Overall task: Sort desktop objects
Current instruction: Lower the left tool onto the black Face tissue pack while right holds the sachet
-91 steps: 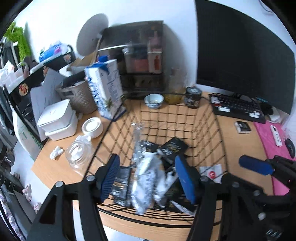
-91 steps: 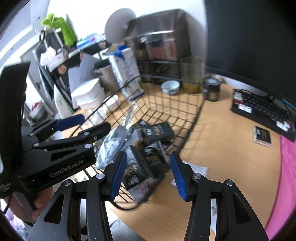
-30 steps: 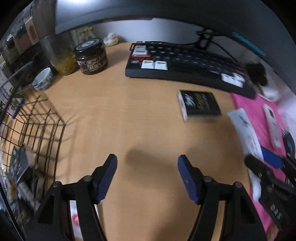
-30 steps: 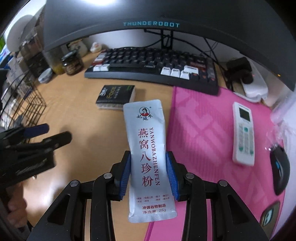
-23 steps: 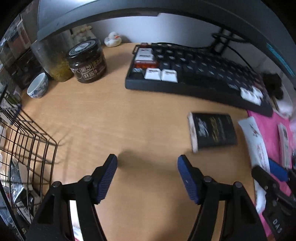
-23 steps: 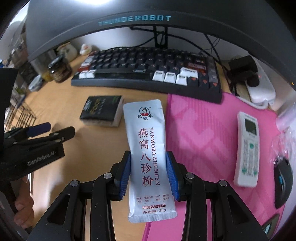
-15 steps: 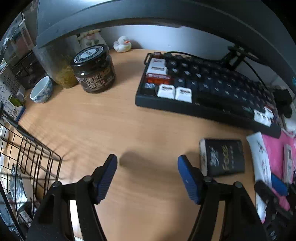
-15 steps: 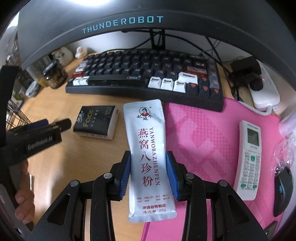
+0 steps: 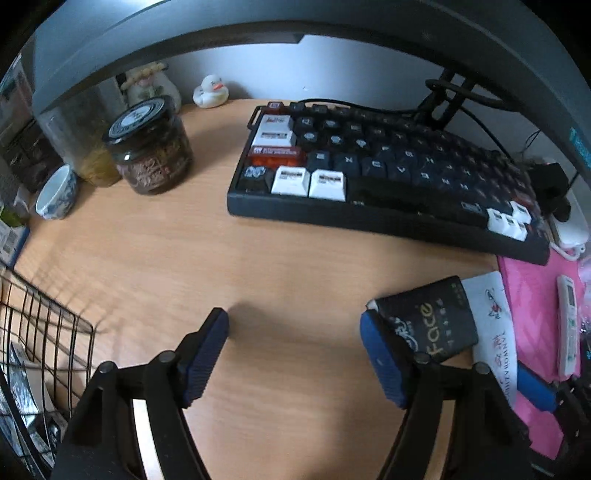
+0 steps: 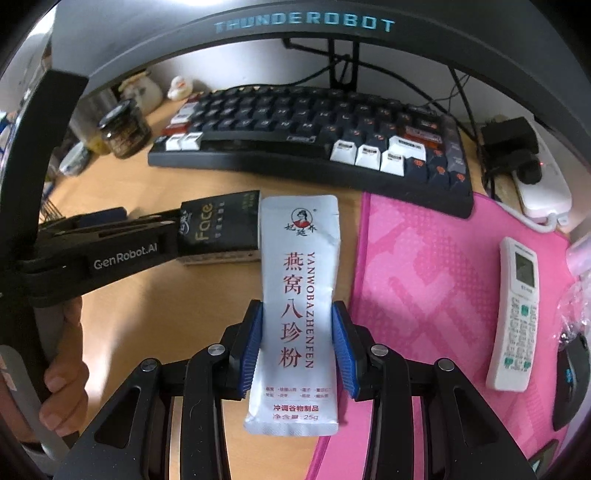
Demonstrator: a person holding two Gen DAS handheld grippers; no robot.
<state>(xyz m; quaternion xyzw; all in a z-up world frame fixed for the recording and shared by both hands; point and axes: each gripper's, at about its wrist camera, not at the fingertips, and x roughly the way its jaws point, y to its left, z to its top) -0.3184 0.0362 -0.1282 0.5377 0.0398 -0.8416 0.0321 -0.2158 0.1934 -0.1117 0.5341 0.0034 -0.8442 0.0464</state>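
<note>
Sachet: the white sachet (image 10: 298, 295) reads "YANWOBAZHENFEN" in red letters beside large red Chinese characters, with a round red portrait logo at its far end and "25g" in small print at its near end.
Right claw: the right gripper (image 10: 298, 347) is closed on the sachet, blue pads pressing both long edges near its lower half; the sachet sticks out forward over the desk edge of the pink mat (image 10: 443, 266).
Black pack: the black pack (image 9: 430, 325) is printed "Face" in gold; it lies flat on the wooden desk (image 9: 221, 266), just in front of the keyboard (image 9: 388, 177) and right beside the sachet's far end.
Left claw: the left gripper (image 9: 295, 354) has its jaws spread wide with nothing between them; its right blue pad sits at the near left corner of the black pack, though contact cannot be confirmed.
Left arm writing: "GenRobot.AI" in white on the side of the left gripper, seen from the right wrist view.
Hand: the person's left hand (image 10: 64, 369) wraps the handle, fingers curled.
Monitor: "THUNDEROBOT" in teal letters on the lower bezel of the monitor (image 10: 303, 26).
Jar: a dark jar (image 9: 147, 147) with a printed lid, writing too blurred to read.
Basket: a black wire basket (image 9: 40, 332) at the left edge, holding dark packets.
Remote: a white remote (image 10: 515, 314) lies on the pink mat.
</note>
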